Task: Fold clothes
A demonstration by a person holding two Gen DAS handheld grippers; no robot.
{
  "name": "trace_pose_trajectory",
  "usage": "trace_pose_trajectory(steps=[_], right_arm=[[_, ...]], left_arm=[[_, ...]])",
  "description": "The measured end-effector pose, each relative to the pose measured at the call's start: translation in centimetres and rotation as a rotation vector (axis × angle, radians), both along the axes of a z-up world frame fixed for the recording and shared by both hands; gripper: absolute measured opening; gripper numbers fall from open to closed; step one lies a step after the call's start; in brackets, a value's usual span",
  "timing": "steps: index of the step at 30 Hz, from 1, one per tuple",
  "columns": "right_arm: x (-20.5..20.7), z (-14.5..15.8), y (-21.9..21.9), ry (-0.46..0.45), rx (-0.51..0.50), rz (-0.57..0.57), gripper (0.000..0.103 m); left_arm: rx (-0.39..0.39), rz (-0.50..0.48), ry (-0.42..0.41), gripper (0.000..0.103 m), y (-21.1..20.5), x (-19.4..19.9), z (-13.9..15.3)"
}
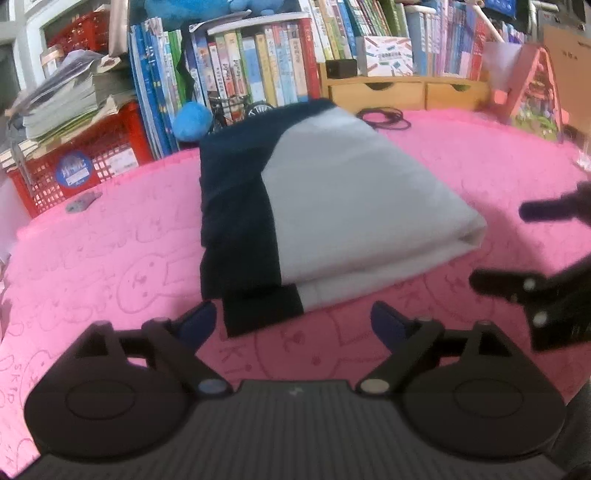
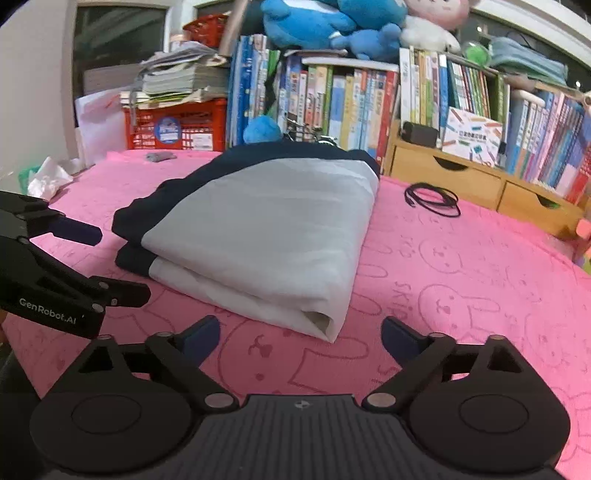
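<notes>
A grey and navy garment [image 1: 332, 206] lies folded into a thick rectangle on the pink bunny-print cloth [image 1: 110, 266]. My left gripper [image 1: 293, 325] hovers open just in front of its near navy corner, with nothing between the fingers. My right gripper [image 2: 301, 338] is open too, a little short of the folded grey corner [image 2: 317, 317] of the garment [image 2: 266, 229]. Each gripper shows in the other's view: the right gripper [image 1: 517, 247] at the right edge, the left gripper [image 2: 110, 262] at the left edge, both open and empty.
Books [image 2: 351, 107] line the shelves behind, with red crates [image 1: 77, 166], a wooden drawer unit [image 2: 461, 181] and plush toys [image 2: 332, 26] on top. A coiled black cable [image 2: 432, 199] lies on the cloth to the right of the garment. A small grey item [image 1: 83, 202] rests at the far left, crumpled tissue [image 2: 48, 181] beyond.
</notes>
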State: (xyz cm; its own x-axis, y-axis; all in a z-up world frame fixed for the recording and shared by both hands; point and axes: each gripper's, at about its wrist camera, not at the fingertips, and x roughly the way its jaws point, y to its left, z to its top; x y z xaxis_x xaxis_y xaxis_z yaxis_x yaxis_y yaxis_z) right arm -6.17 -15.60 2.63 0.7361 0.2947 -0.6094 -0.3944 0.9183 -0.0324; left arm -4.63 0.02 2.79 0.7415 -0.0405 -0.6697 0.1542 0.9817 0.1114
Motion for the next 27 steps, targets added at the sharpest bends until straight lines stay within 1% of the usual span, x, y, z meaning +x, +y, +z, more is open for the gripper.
trace_pose_trajectory(steps=[2,6,8,10,14,17,21,23,26,27], right_arm=[[0.1,0.2,0.2,0.004,-0.003,-0.007,0.103],[0.0,0.5,0.8,-0.008,-0.011,-0.003,0.103],[0.0,0.6,1.0,-0.012,-0.017,-0.001,0.103],[0.1,0.5,1.0,-0.011,-0.017,-0.004,0.103],[0.3,0.4,1.0,-0.005,-0.011,-0.015,0.103],[0.4,0.3,1.0,-0.002,-0.006,-0.023,0.103],[0.7,0.4,1.2,-0.009,-0.009,-0.022,0.103],[0.7,0.5,1.2,-0.015,-0.009,-0.023,0.103],[0.7,0.4,1.2,-0.011,0.001,-0.023,0.103],[0.7,0.3,1.3,-0.010,0.003,-0.023,0.103]], left_arm=[[-0.021,0.003,0.000,0.099,0.1,0.3,0.2],[-0.050,-0.001,0.006,0.102,0.2,0.4,0.3],[-0.066,-0.001,0.022,0.102,0.3,0.6,0.2],[-0.092,0.006,0.048,0.102,0.6,0.9,0.1],[-0.181,0.031,0.122,0.103,1.6,2.0,-0.3],[-0.188,0.050,0.132,0.103,2.1,2.4,-0.5],[-0.137,0.086,0.114,0.103,2.2,2.4,-0.6],[-0.153,0.083,0.120,0.103,2.4,2.4,-0.6],[-0.214,0.063,0.149,0.103,2.8,2.5,-0.8],[-0.223,0.062,0.158,0.103,2.8,2.6,-0.8]])
